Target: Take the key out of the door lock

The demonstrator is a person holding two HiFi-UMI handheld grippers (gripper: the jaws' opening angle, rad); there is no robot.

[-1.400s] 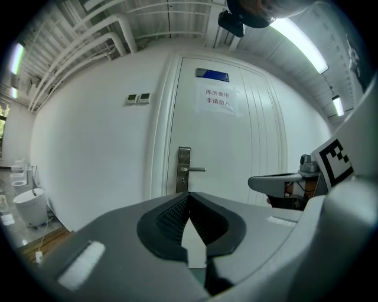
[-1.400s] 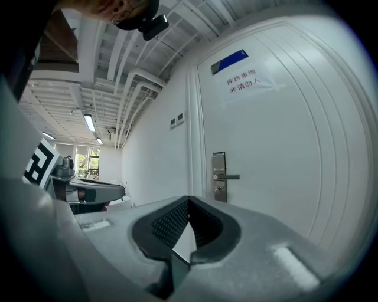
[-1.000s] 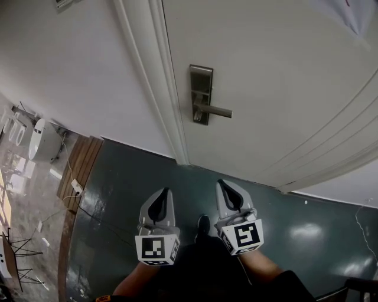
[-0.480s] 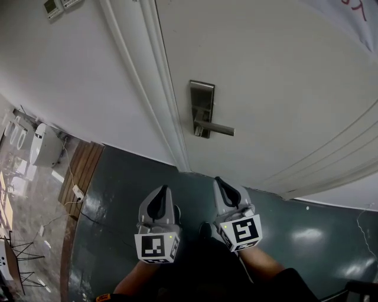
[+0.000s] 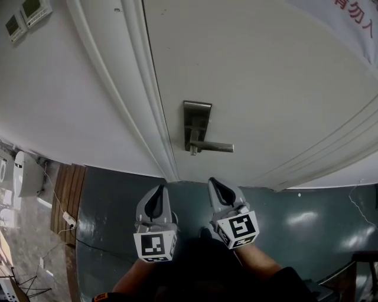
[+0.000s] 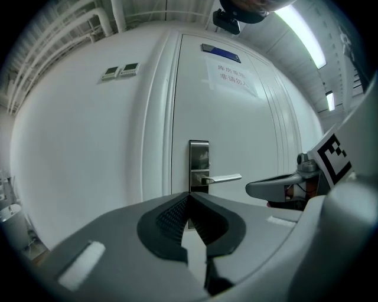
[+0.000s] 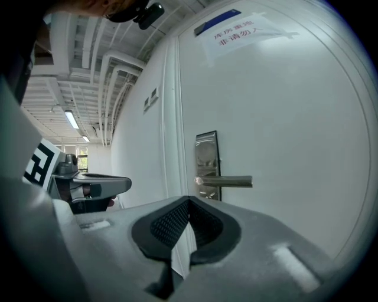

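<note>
A white door (image 5: 266, 88) carries a steel lock plate (image 5: 196, 121) with a lever handle (image 5: 214, 147) pointing right. A small metal stub (image 5: 193, 151) shows under the lever's hub; I cannot tell whether it is the key. My left gripper (image 5: 160, 189) and right gripper (image 5: 212, 181) hang side by side below the plate, well short of the door, both shut and empty. In the left gripper view the plate (image 6: 199, 162) stands straight ahead above the left gripper (image 6: 189, 196). In the right gripper view the lever (image 7: 227, 181) lies just above the right gripper (image 7: 189, 199).
The white door frame (image 5: 139, 100) runs left of the lock, with plain wall and two wall panels (image 5: 23, 17) beyond. A paper notice (image 5: 351, 23) is stuck high on the door. The floor (image 5: 112, 206) is dark green, with a cable and power strip (image 5: 68, 219) at left.
The view has tilted up, so the lock plate sits lower in the picture and closer above the grippers. Both grippers have risen slightly and stayed shut.
</note>
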